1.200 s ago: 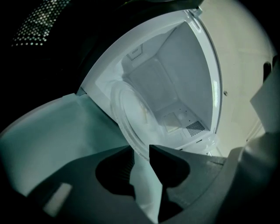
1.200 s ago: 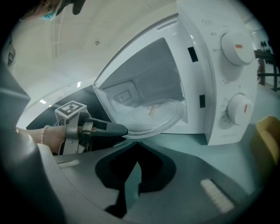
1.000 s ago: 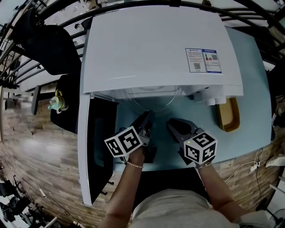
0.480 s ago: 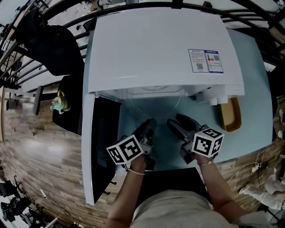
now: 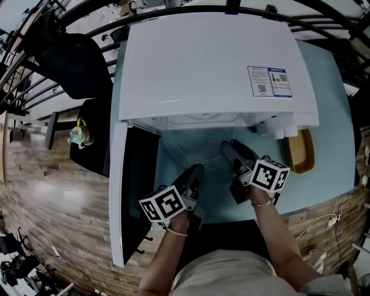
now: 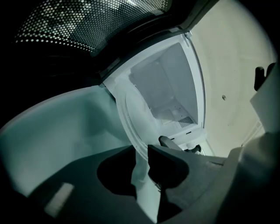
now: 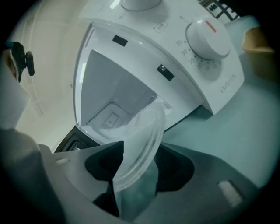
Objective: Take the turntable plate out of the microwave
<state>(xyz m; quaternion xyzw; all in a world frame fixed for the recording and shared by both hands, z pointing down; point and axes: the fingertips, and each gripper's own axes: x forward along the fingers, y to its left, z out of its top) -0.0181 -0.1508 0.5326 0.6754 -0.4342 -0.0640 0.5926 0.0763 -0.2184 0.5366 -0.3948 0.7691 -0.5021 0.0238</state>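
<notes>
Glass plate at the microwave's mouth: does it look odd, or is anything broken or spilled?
The glass plate juts partly out of the open microwave instead of sitting inside. The left tongs pinch its rim. The right tongs have just been opening, with the rim loose between them. No crack or spill shows.

Place type: a test or recording room with a domestic appliance set up in it.
Appliance: a white microwave (image 5: 214, 63) stands on a pale blue-green table (image 5: 338, 139).
Floor: wood-look planks (image 5: 52, 196).
Structure: black metal bars (image 5: 173, 8) arc around the table.
Furniture: a black chair (image 5: 72, 60) beside the table.
Loose gear: cables (image 5: 342, 221) on the floor; dark stand-like equipment (image 5: 14, 269), too small to identify.
</notes>
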